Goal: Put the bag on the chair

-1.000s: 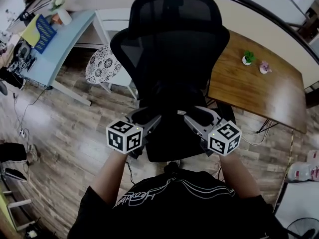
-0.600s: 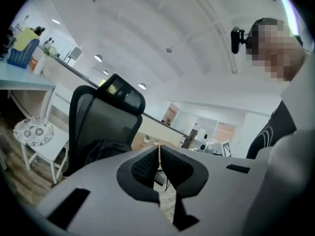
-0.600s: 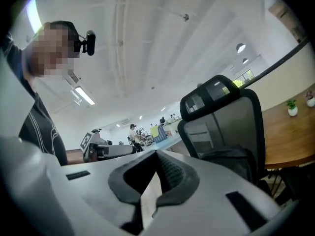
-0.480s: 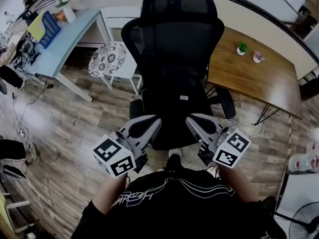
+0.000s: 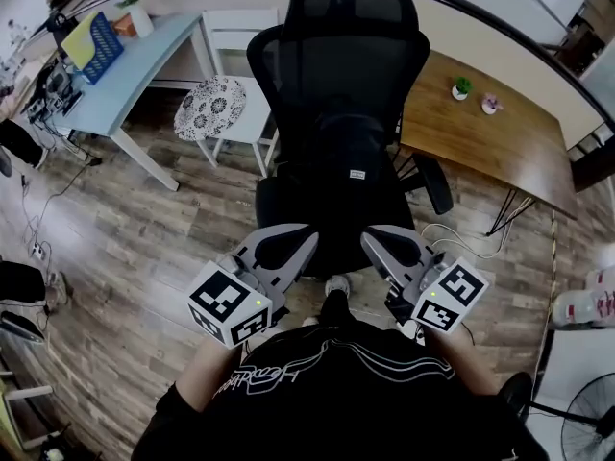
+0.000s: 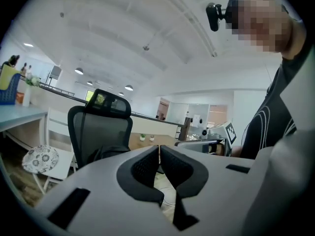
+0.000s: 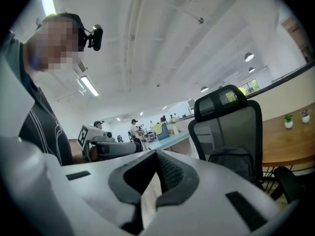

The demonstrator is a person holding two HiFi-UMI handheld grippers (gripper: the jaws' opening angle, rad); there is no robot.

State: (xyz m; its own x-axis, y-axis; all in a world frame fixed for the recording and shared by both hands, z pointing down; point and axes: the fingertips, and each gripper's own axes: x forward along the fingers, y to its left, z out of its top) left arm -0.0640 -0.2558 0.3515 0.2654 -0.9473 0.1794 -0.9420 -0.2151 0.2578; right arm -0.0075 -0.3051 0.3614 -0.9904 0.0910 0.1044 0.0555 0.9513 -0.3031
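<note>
Bag (image 5: 346,152) on chair (image 5: 336,60), table (image 5: 485,137) right

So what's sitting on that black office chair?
A black bag rests on the chair, against its backrest. The seat under it is mostly covered.

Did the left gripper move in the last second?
Yes. The left gripper has drawn back from the bag to the front edge of the chair.
</note>
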